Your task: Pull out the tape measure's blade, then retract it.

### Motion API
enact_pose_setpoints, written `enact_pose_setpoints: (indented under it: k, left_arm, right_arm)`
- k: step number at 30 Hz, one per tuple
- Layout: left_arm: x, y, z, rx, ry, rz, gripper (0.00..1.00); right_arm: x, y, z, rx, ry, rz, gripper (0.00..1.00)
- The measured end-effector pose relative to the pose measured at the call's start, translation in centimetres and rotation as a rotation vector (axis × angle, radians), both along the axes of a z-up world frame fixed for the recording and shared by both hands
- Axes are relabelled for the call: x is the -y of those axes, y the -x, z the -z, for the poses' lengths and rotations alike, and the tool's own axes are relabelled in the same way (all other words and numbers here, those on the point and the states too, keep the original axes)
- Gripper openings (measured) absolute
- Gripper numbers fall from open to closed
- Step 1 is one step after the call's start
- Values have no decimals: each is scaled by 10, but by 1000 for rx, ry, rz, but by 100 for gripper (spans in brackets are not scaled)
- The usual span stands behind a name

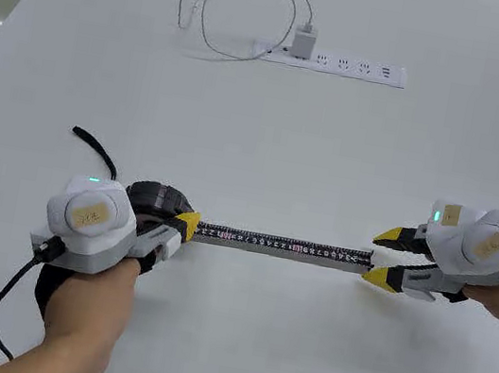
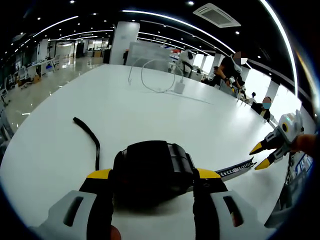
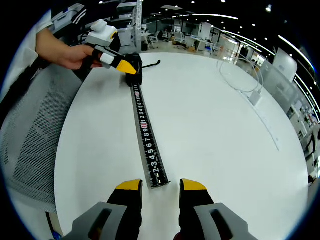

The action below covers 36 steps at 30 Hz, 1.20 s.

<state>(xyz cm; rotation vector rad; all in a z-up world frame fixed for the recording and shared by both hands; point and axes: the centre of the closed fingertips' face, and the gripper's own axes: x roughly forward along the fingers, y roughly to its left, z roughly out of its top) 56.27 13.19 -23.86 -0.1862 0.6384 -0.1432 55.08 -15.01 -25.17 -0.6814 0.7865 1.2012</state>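
Lying flat on the white table, the tape measure's blade runs from 9 o'clock toward 3 o'clock across the lower half of the head view, numbers up. Its black case sits at about 8 o'clock from the middle of that view. The left gripper is clenched on it, one yellow-tipped jaw on each flank, as the left gripper view makes plain. A black wrist strap trails off the case toward 10 o'clock.

At the far end, around 4 o'clock, the right gripper is released. Its jaws stand apart and the blade's tip lies in the gap between them, pinched by neither. In the right gripper view the tip rests on the table just ahead of the jaws, nearer the left-hand one.

Judging by this, the pull-out half looks done, with a good run of blade out of the case. The retraction is what remains. With the tip free, the case hand would need to let the spring draw the blade back, and whether a lock holds it I cannot tell.

A power strip with a plugged charger and looped white cable lies at 12 o'clock, well apart from the work.
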Motion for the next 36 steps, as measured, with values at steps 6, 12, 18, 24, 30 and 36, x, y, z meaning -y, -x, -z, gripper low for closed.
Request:
enact_pose_setpoints:
  k: [6,12,18,24,30,36]
  left_arm:
    - [0,1,0,-1,2,0,61]
    - [0,1,-1,-3,0,0,61]
    - [0,0,0,-5,1,0,61]
    - [0,0,0,-6,0,1,61]
    - [0,0,0,-8,0,0,61]
    - [-1,-1,1,-17,-2,-3,61]
  right_arm:
    - [-1,0,3,-3,21,-33,22]
    - [-3,1,8,-8,39,-66,17]
    - [-2,-1,9,-6,52,-81,14]
    - [-1,0,11,-20,63,-99,12]
    - [-2,0,12,-24,73,-116,12]
    - [-2,1,12,-17,80,-123,11]
